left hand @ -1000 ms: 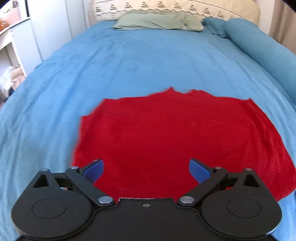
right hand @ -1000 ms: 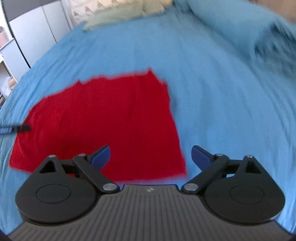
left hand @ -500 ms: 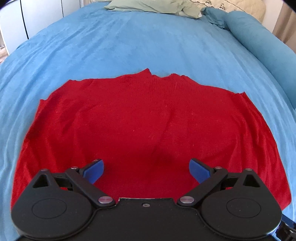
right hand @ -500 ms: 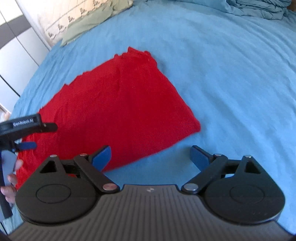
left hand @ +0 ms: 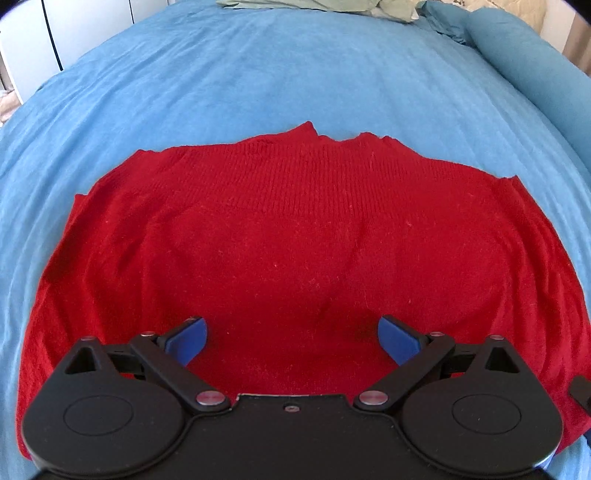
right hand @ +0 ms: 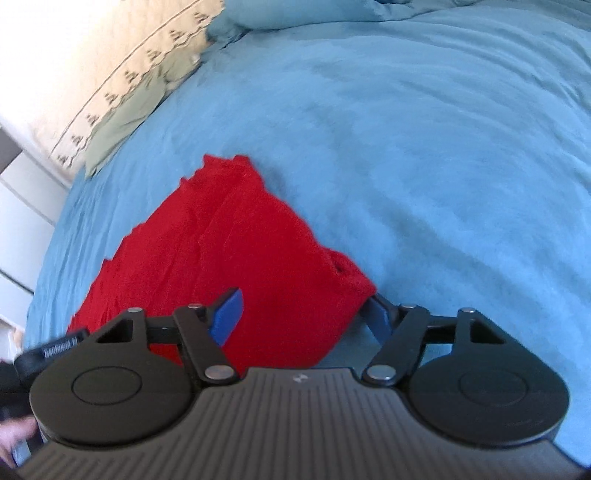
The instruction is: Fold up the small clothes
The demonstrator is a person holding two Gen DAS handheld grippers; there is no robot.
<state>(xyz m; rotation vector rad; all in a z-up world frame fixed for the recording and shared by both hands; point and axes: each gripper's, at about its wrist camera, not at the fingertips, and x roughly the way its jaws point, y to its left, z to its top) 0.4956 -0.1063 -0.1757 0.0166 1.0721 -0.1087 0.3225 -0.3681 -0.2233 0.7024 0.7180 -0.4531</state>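
Note:
A red knit garment [left hand: 288, 236] lies flat on the blue bed cover, its ribbed edge at the far side. My left gripper [left hand: 291, 338] is open and low over the garment's near edge, both blue pads above the cloth. In the right wrist view the same garment [right hand: 229, 258] shows from its right side. My right gripper [right hand: 306, 314] is open around the garment's near right corner, with the corner lying between the pads; the right pad [right hand: 380, 319] is partly hidden under the cloth.
The blue bed cover [left hand: 295, 74] spreads all around. A green pillow [left hand: 317, 5] and a blue bolster [left hand: 532, 62] lie at the head. White cupboards [left hand: 26, 40] stand at the left. The left gripper's body [right hand: 48, 350] shows at the lower left of the right wrist view.
Both grippers have moved closer to the garment. The right gripper swung round to the near right corner, which now lies between its pads.

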